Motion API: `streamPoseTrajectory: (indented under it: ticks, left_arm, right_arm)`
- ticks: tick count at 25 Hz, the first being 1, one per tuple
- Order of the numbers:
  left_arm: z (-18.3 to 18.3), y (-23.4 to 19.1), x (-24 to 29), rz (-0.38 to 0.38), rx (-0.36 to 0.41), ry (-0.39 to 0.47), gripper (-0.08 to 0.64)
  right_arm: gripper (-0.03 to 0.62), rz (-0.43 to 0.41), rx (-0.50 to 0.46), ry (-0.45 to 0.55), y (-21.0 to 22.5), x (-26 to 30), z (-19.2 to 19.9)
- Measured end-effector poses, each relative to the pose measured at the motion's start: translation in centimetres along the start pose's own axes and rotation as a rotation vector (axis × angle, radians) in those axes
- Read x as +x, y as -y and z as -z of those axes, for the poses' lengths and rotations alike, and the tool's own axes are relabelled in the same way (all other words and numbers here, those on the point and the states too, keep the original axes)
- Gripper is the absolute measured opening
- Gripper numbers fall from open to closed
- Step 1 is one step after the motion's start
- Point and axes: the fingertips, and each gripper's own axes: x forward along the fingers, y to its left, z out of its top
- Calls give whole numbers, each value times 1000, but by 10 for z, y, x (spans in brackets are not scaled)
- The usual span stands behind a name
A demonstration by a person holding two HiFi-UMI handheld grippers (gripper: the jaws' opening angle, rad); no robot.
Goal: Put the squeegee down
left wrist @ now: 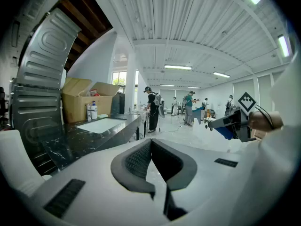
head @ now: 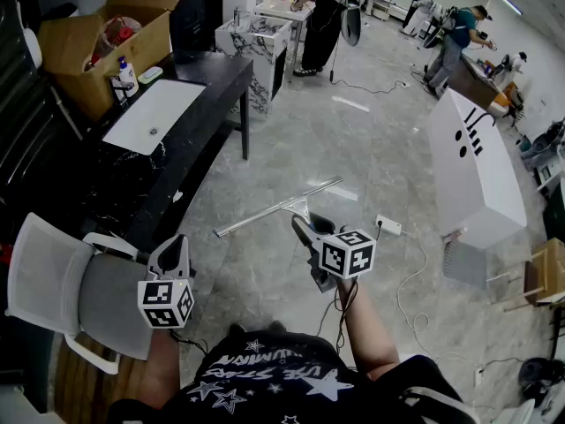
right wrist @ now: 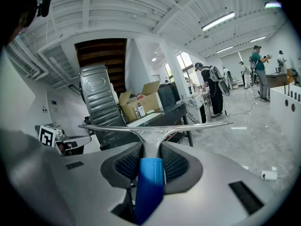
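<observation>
While our left gripper (head: 175,253) hangs at lower left, fingers clenched on nothing, the right gripper (head: 305,228) at centre grasps the squeegee (head: 274,210) by its blue handle (right wrist: 150,178), above the floor (head: 353,148). We should lower it level, then release.

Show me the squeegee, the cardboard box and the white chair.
squeegee (right wrist: 151,142), right gripper view, metal neck.
cardboard box (head: 150,42), head view, side wall.
white chair (head: 44,272), head view, backrest.

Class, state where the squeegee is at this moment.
In the head view the squeegee is centre frame, its blue handle clamped in the right gripper, over the grey floor right of the black counter.
</observation>
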Motion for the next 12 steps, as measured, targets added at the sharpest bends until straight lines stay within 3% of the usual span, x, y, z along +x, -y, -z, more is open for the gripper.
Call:
streamPoseTrajectory:
  ticks: [6,12]
  left_arm:
    - [0,17,5,41,42,0,18]
    - [1,27,11,23,52,-11,18]
  right_arm:
    - [138,-6,-3,2,7,-3,1]
    - [138,-11,0,-5,18,-3,3]
